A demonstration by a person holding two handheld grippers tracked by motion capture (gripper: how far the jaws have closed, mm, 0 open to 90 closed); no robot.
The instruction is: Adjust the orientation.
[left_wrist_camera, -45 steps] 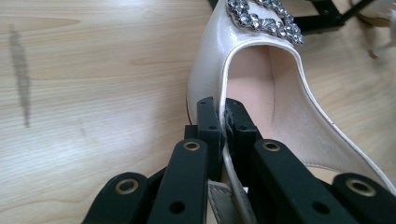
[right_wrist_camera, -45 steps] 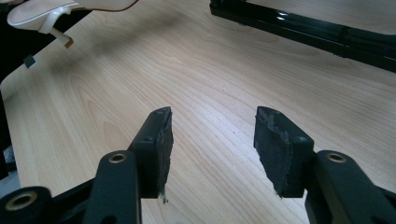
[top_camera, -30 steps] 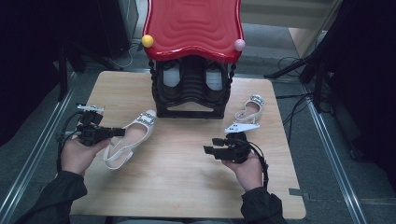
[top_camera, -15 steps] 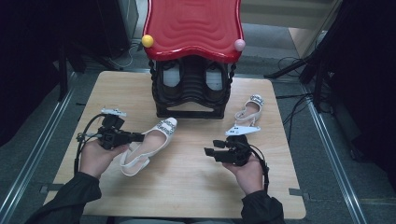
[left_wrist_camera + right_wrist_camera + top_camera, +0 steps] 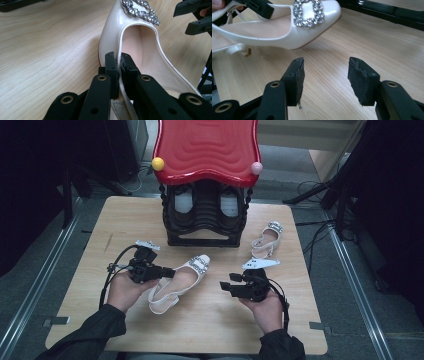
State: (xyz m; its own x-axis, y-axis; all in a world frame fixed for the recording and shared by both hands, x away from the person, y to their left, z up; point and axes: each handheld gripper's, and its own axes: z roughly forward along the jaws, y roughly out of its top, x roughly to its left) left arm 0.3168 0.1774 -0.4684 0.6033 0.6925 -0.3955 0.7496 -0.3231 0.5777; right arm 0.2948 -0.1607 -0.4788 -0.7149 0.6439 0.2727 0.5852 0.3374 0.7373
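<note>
While left tongs (image 5: 169,271) pinch one shoe (image 5: 181,282) (two loose), another (image 5: 266,240) lies apart.

Glossy cream leather-look shoe (image 5: 130,42), rhinestone buckle (image 5: 140,10); matt wood table (image 5: 50,50).

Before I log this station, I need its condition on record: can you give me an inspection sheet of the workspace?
Surface: wooden table, bare.
Job's things: cream shoe with a jewelled buckle; matching shoe lying apart; black rack holding shoes under a red roof.
Clutter: nothing seen.
Grippers: left gripper shut on the cream shoe's side edge; right gripper open, nothing between its pads.
Cables: one trailing from each gripper.
Surroundings: dark, with stands and floor cables.
</note>
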